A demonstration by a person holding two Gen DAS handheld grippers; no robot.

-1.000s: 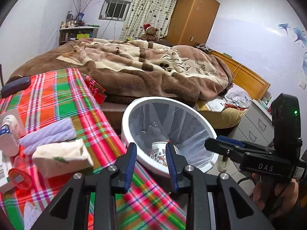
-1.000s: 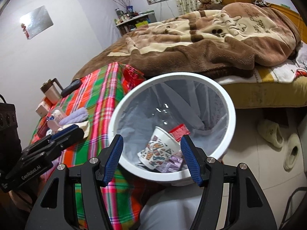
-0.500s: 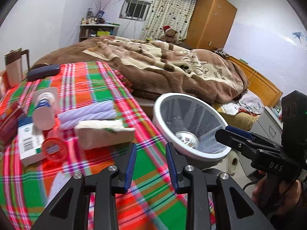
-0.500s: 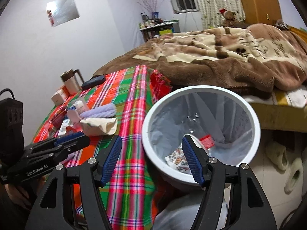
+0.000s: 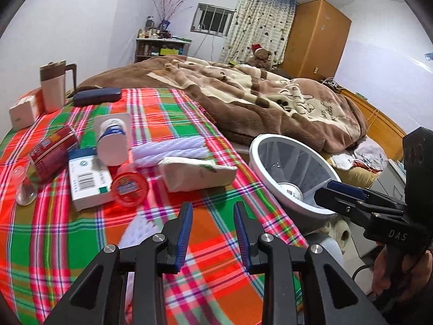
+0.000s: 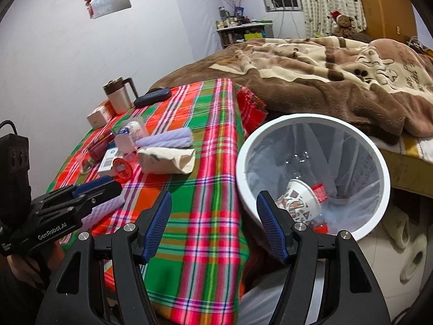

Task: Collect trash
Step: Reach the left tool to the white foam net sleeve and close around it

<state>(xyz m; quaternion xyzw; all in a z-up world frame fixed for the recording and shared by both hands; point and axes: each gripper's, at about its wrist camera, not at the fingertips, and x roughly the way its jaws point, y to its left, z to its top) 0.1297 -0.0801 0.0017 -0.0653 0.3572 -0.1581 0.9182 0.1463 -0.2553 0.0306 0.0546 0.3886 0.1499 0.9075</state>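
One white bin [image 6: 311,124] with clear liner, standing on floor at counter's right edge, between counter [image 6: 211,168] and bed [image 6: 338,65]. Inside bin: patterned paper cup [image 6: 297,203] on its side, red wrapper [image 6: 320,191] just beside it. On plaid-covered counter, clustered toward far left: tissue pack [image 5: 197,173], lavender rolled cloth [image 5: 170,149] touching behind it, red round lid [image 5: 130,188], white barcode box [image 5: 86,178], tipped white bottle [image 5: 112,140], red can [image 5: 51,157] lying down, clear glass [image 5: 24,187]. Further back: lidded mug [image 5: 54,86], dark case [image 5: 97,96], small carton [image 5: 23,111]. Left hand-held gripper [image 5: 212,233] over near part of counter, jaws partly apart, nothing between pads, released. Right hand-held gripper [image 6: 213,224] straddling counter edge and bin rim, jaws wide, empty, released. Slippers [image 6: 406,243] on floor right of bin.
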